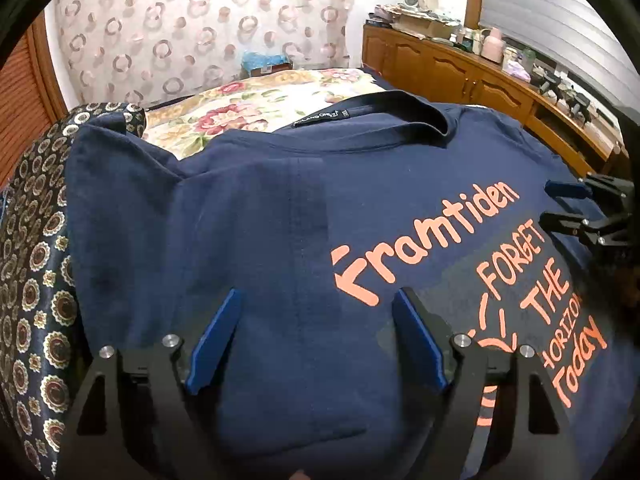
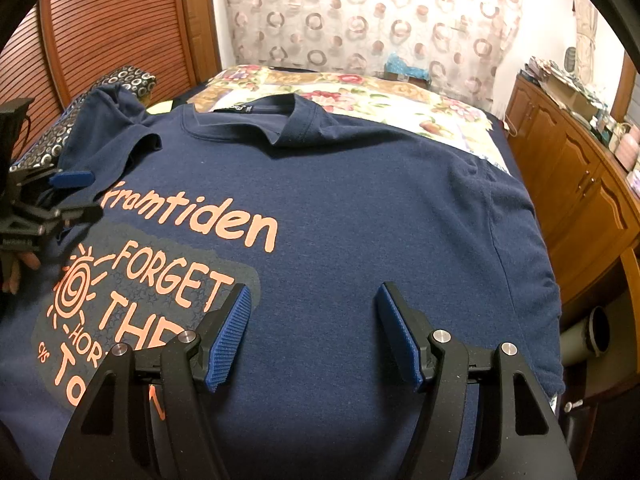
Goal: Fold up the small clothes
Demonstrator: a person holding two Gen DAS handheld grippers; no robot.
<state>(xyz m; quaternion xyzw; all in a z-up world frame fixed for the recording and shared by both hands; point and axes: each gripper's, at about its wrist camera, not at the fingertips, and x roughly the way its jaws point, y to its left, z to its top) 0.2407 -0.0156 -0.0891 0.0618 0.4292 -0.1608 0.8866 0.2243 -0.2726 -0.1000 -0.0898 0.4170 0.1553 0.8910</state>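
Navy cotton fills your left wrist view: the T-shirt (image 1: 280, 208) lies spread front-up on the bed (image 1: 256, 100), collar at the far end, and its left side runs directly under your left gripper (image 1: 316, 304). Those jaws stand wide apart with only flat cloth below the gap; nothing is pinched between the blue pads (image 1: 218, 336). Orange print sits just right of the jaws and reads "Framtiden", then "FORGET THE HORIZON Today"; the neck label (image 1: 322, 117) carries small white lettering too fine to read. At the right edge your right gripper (image 1: 560, 206) hangs over the shirt with its jaws parted. From the right wrist view, the same T-shirt (image 2: 360, 208) lies beneath your right gripper (image 2: 314, 304), whose jaws are spread and empty above plain navy cloth beside the print. There the writing shows as "Framtiden", "FORGET", "THE", with the lower lines partly hidden by the jaws. Your left gripper (image 2: 80, 196) sits at the left edge by the bunched sleeve (image 2: 112, 120); whether it touches the fabric you cannot tell.
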